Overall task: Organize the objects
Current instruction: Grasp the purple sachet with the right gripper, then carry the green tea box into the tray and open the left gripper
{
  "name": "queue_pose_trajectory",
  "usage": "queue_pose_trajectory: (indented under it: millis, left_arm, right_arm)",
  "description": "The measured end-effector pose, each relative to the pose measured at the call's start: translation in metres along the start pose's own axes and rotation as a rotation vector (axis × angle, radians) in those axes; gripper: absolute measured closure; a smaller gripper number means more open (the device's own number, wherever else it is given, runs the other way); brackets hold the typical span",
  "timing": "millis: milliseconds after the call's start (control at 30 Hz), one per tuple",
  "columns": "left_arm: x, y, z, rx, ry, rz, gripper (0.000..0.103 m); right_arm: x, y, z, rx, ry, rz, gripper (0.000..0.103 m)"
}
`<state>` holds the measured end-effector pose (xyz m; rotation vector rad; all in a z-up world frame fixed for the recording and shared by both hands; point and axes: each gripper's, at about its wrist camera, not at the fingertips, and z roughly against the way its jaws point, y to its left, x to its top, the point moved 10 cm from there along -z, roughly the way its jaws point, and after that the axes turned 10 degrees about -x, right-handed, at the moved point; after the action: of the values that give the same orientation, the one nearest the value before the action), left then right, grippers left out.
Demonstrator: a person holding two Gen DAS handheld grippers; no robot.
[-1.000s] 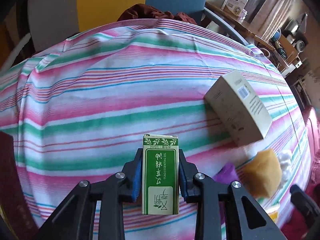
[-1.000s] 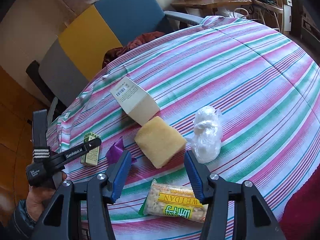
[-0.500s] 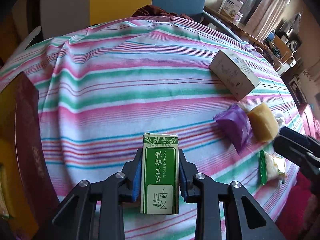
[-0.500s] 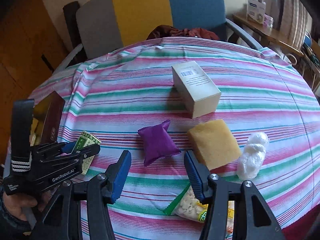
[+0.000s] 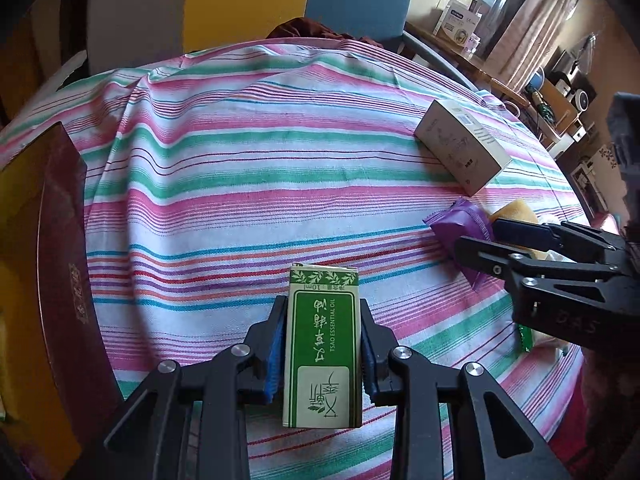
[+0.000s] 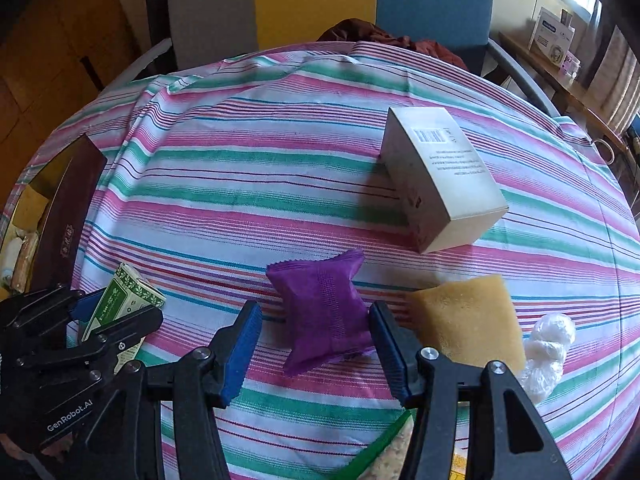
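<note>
My left gripper is shut on a green essential-oil box, held above the striped tablecloth. It also shows at the lower left of the right wrist view, where the left gripper grips the green box. My right gripper is open, low over the cloth. A purple packet lies between its blue pads; the right pad is close against it, the left pad stands apart. From the left wrist view the right gripper partly covers the purple packet.
A beige carton lies behind the packet. A yellow sponge and a white plastic wad sit to its right, a snack bag under my right gripper. A dark red box stands at the table's left edge. A chair is behind.
My right gripper rolled and swung left and down, from over the sponge to around the purple packet. My left gripper carried the green box leftward toward the dark red box, then held still.
</note>
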<state>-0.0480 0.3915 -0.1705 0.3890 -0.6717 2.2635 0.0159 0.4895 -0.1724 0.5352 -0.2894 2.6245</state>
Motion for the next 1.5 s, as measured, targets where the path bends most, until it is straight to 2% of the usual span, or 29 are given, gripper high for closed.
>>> queue_pose_trajectory:
  millis: [67, 233, 533, 1033, 1233, 1500]
  left_arm:
    - [-0.0006, -0.0004, -0.0002, 0.008, -0.008, -0.009, 0.070]
    - [-0.0018, -0.0002, 0.0004, 0.021, -0.032, -0.022, 0.070]
    - [-0.0050, -0.0034, -0.0001, 0.054, -0.072, -0.077, 0.070]
    - [-0.0048, -0.0026, 0.0001, 0.056, -0.088, -0.084, 0.070]
    - [-0.0049, -0.0032, -0.0004, 0.064, -0.097, -0.095, 0.070]
    - [-0.0058, -0.0046, -0.0001, 0.089, -0.115, -0.113, 0.070]
  right_arm:
    - [-0.0012, -0.0012, -0.0015, -0.002, -0.004, -0.002, 0.049]
    - [-0.0018, -0.0028, -0.0019, -0.010, -0.012, -0.003, 0.061]
    - [-0.0024, -0.0055, -0.0049, 0.004, 0.005, -0.042, 0.063]
    - [0.0042, -0.0084, -0.0097, -0.002, -0.010, -0.053, 0.058]
    - [0.0023, -0.0049, -0.0083, -0.016, -0.019, -0.014, 0.065]
    - [-0.0011, -0.0084, -0.0102, -0.001, 0.005, -0.046, 0.065]
